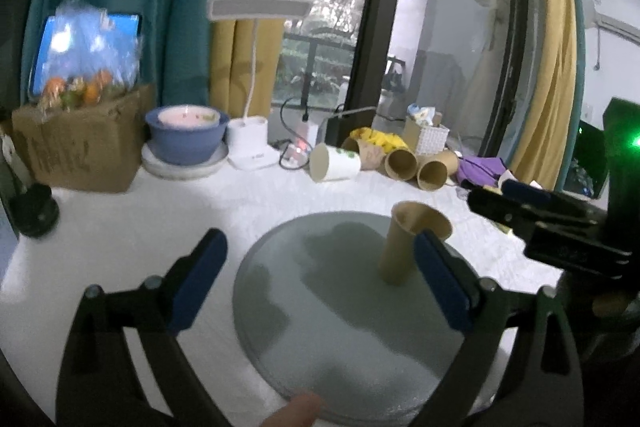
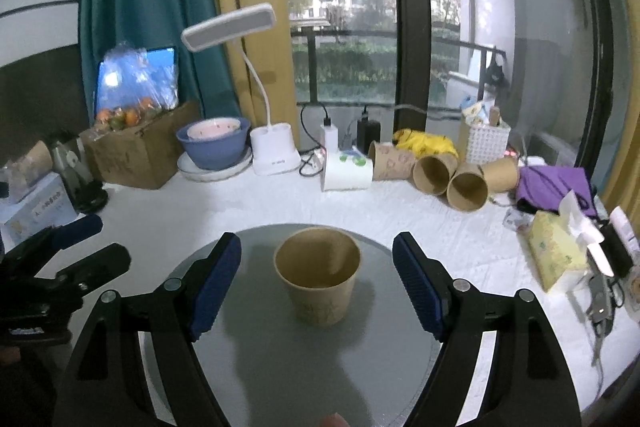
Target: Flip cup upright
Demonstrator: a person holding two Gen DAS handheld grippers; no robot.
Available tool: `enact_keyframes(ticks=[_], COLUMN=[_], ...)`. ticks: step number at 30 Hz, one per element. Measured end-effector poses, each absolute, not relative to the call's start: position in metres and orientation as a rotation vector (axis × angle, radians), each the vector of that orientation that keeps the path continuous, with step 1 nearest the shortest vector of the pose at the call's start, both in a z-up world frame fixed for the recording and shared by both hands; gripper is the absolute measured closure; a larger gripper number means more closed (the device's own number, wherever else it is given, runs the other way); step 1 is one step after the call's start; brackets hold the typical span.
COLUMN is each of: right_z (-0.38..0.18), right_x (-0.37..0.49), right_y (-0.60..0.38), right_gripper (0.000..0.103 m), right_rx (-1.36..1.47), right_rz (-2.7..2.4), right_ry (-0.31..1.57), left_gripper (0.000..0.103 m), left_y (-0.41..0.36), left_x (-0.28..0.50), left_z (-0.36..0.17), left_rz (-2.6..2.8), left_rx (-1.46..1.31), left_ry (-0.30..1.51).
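Note:
A brown paper cup (image 2: 320, 279) stands upright, mouth up, on a round grey disc (image 2: 280, 367) on the white table. My right gripper (image 2: 318, 283) is open, with its blue pads on either side of the cup and not touching it. In the left wrist view the cup (image 1: 404, 247) stands at the right of the disc (image 1: 320, 327). My left gripper (image 1: 320, 275) is open and empty, and its right pad (image 1: 440, 283) overlaps the cup's near side. The right gripper (image 1: 532, 211) shows at the right, and the left gripper (image 2: 60, 251) at the left of the right wrist view.
Several paper cups (image 2: 448, 175) lie on their sides at the back of the table, with a white cup (image 2: 348, 175). A desk lamp (image 2: 272, 151), a blue bowl (image 2: 212, 143), a cardboard box (image 2: 136, 151), a tissue pack (image 2: 560, 255) and a purple cloth (image 2: 552, 187) stand around.

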State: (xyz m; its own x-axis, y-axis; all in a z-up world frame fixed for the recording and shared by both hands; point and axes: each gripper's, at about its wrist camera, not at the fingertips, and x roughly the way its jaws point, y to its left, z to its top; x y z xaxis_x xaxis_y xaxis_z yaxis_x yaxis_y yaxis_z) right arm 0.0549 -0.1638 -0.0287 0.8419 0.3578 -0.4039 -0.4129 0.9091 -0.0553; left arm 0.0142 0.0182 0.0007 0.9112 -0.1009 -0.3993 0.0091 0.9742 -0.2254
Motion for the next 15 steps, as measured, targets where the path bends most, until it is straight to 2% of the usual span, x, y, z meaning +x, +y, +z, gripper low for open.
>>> enact_keyframes(ticks=[15], right_z=[0.013], right_x=[0.002], right_y=[-0.188], right_gripper=[0.022], right_rx=[-0.135], right_rz=[0.397], right_ry=[0.274], left_gripper=[0.008], left_y=[-0.001], left_x=[-0.011], left_z=[0.04], left_rz=[0.004], left_rx=[-0.125], left_ry=[0.277])
